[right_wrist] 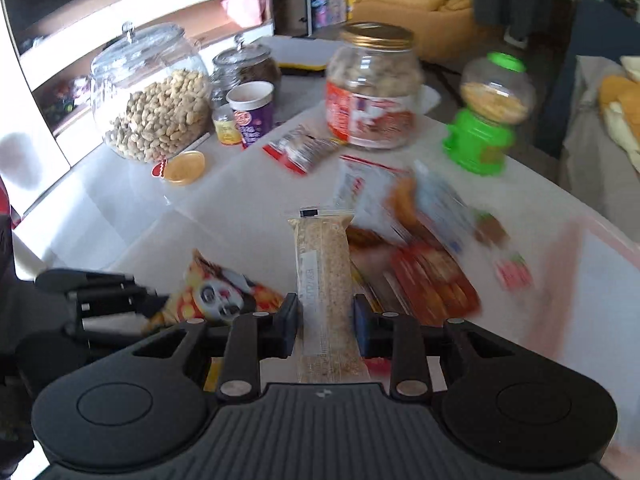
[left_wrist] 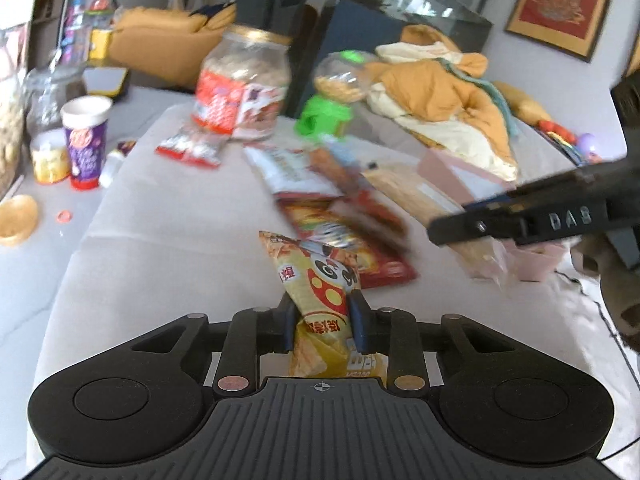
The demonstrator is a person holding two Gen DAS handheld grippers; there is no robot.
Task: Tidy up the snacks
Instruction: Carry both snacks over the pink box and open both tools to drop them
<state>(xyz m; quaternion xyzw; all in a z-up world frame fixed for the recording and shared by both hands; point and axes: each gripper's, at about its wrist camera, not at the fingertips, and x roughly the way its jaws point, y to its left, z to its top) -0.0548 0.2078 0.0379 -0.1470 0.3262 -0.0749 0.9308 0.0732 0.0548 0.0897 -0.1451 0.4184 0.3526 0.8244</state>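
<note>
nearest, left gripper is clamping a yellow panda snack bag between its blue pads, bag standing up out of the jaws above the white table. right gripper is pinching a clear-wrapped grain bar at its lower half, bar pointing away toward the big peanut jar, black tag at its far end.

landmark: gold-lidded peanut jar, red label, standing at far side of table.
- green candy dispenser standing just right of the jar, clear globe on top half filled with something yellow.
- red-and-silver packet lying just in front of the jar, slightly left.
- heap of loose snack packets lying in front of the jar, between it and both grippers; blurred, red and white wrappers overlapping, prints unreadable.
- purple cup with white rim standing left of the jar, a small yellow jar touching or nearly touching its left side.
- round glass jar of peanuts in shell sitting further left, glass lid with knob; a smaller dark-filled glass jar behind the cup.
- orange lid lying flat in front of the glass peanut jar.
- pink box sitting well right of the jar, near the right gripper's arm; only partly showing.

in the right wrist view the left gripper is showing at lower left, panda bag sticking out of it toward the packet heap.
</note>
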